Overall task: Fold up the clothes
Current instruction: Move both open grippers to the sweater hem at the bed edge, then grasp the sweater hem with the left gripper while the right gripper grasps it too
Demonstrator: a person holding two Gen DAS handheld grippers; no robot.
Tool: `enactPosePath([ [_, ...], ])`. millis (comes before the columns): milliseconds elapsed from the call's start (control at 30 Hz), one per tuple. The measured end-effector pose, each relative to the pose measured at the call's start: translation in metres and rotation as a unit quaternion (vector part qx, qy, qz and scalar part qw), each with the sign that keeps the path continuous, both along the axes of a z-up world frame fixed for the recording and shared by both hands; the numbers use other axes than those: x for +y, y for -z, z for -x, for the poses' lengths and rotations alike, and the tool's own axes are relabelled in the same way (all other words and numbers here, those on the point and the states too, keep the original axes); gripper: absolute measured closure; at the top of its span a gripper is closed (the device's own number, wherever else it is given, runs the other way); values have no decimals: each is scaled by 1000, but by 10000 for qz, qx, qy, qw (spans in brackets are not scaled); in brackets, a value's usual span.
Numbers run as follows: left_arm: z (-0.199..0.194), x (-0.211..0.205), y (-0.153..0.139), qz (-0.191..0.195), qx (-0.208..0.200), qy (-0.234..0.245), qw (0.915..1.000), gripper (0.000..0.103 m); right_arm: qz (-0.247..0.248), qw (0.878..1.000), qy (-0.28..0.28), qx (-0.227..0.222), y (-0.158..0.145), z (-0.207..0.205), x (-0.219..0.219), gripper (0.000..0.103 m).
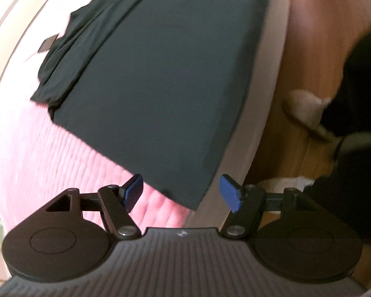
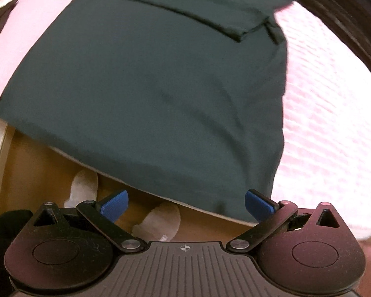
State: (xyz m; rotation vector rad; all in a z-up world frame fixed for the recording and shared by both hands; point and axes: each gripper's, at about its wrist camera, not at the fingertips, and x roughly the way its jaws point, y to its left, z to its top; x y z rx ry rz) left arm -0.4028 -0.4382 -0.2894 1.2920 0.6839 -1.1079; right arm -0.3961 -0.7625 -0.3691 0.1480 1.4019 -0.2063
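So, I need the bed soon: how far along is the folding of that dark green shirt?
Partly done. The dark green shirt lies flat on the pink bedspread with its sleeves already folded in. Nothing is in hand: the left gripper and right gripper both have open jaws at its bottom hem corners. Left: grip the hem and fold the body upward, probably once or twice.

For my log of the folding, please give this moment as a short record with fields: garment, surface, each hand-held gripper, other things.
garment: dark green garment, spread flat, sleeves folded in over the body, hem at the bed's edge
surface: pink bedcover
left hand-held gripper: open, empty, at the near hem corner
right hand-held gripper: open, empty, at the hem
other things: pile of dark clothes on the bed; wooden floor; light slippers
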Motion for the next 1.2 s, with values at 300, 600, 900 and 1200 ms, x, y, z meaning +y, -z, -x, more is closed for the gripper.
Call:
enactPosePath([
  [300, 25, -11, 66, -645, -1060, 828, 9888, 47, -46, 9982, -595, 35, 26, 9, -15, 0],
  [600, -8, -3, 14, -515, -309, 619, 9963, 101, 84, 9995, -279, -125, 14, 28, -5, 0],
  [900, -78, -16, -50, 295, 770, -769, 9936, 101, 225, 9856, -1129, -1236, 0, 0, 61, 0],
  [1200, -114, -25, -75, 610, 1699, -1522, 9717, 101, 803, 9519, -2257, -1908, 42, -17, 134, 0],
])
